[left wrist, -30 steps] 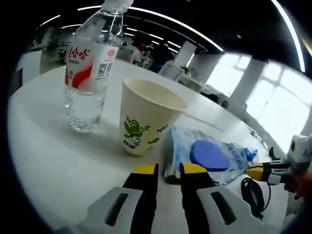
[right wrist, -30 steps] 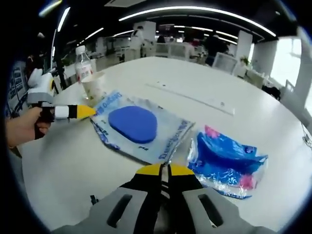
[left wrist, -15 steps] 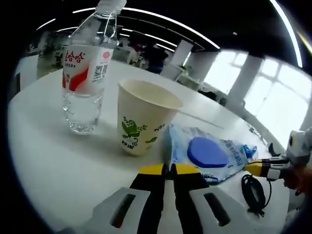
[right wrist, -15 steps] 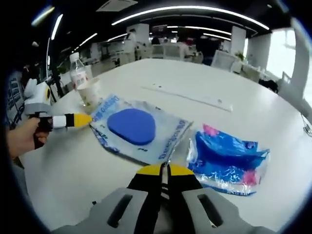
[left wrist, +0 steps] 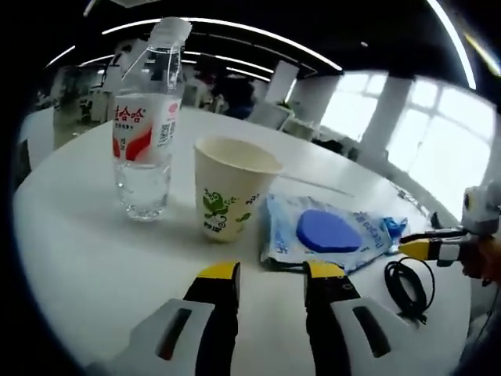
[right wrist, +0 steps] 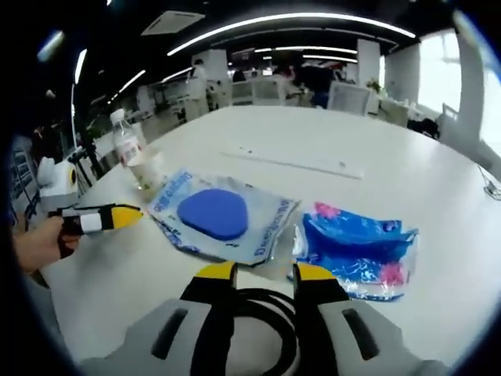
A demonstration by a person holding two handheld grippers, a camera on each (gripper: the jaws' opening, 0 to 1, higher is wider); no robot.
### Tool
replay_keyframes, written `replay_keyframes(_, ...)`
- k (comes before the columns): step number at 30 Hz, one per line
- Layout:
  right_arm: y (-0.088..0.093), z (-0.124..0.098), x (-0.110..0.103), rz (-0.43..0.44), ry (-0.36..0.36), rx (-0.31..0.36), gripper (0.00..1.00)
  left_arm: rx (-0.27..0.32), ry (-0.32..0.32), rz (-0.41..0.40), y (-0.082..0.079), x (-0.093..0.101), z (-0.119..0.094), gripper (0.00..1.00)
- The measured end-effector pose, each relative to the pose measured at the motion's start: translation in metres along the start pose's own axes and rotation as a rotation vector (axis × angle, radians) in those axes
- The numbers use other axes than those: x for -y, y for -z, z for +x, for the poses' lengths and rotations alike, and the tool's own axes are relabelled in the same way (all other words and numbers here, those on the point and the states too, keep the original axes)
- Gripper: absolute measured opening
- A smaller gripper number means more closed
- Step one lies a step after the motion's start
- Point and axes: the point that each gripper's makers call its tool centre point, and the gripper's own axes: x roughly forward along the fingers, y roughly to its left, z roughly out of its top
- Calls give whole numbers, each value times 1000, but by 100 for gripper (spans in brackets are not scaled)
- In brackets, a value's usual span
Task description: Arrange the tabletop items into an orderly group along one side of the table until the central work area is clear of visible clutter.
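- Water bottle (left wrist: 145, 133) and paper cup (left wrist: 229, 188) stand close together on the white table (left wrist: 86, 258); a careless nudge could topple them.
- Left gripper (left wrist: 270, 276), released, faces the blue-pad pouch (left wrist: 329, 235).
- Right gripper (right wrist: 264, 276), released, straddles a black cable (right wrist: 262, 329); dragging it could snag the crumpled blue packet (right wrist: 360, 251).

1. Water bottle (left wrist: 147, 133): clear plastic, red-and-white label with a small QR square.
2. Paper cup (left wrist: 230, 186): cream, green leaf-and-figure print on the side.
3. Flat plastic pouch (right wrist: 222, 215): pale blue with blue lettering, solid blue rounded pad inside.
4. Crumpled packet (right wrist: 358, 248): bright blue, pink patches at the ends.
5. Cable (left wrist: 407, 284): black, coiled.
6. Table (left wrist: 86, 251): plain white.
7. Left gripper (left wrist: 268, 276) and right gripper (right wrist: 265, 274): yellow tips on black jaws, grey bodies.
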Motion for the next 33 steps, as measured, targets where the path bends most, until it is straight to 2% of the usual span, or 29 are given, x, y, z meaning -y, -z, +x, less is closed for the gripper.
replay_keyframes(3, -6, -7, -7, 11, -42, 21, 35, 1, 19, 59, -7, 2, -4, 39)
replay_keyframes(6, -8, -15, -11, 16, -59, 25, 46, -2, 17, 92, -12, 2, -10, 47)
replay_keyframes(13, -11, -37, -24, -33, -95, 34, 72, 2, 44, 149, -22, 4, -30, 63)
replay_keyframes(20, -16, -59, -36, -50, -123, 52, 84, 18, 82, 208, -32, 9, -51, 74)
replay_keyframes(25, -20, -77, -49, -58, -151, 67, 91, 18, 121, 193, -40, 13, -66, 85)
replay_keyframes(29, -21, -89, -54, -71, -154, 69, 99, -7, 142, 187, -40, 14, -82, 89)
replay_keyframes(33, -17, -103, -56, -102, -155, 57, 100, -20, 132, 225, -42, 8, -97, 93)
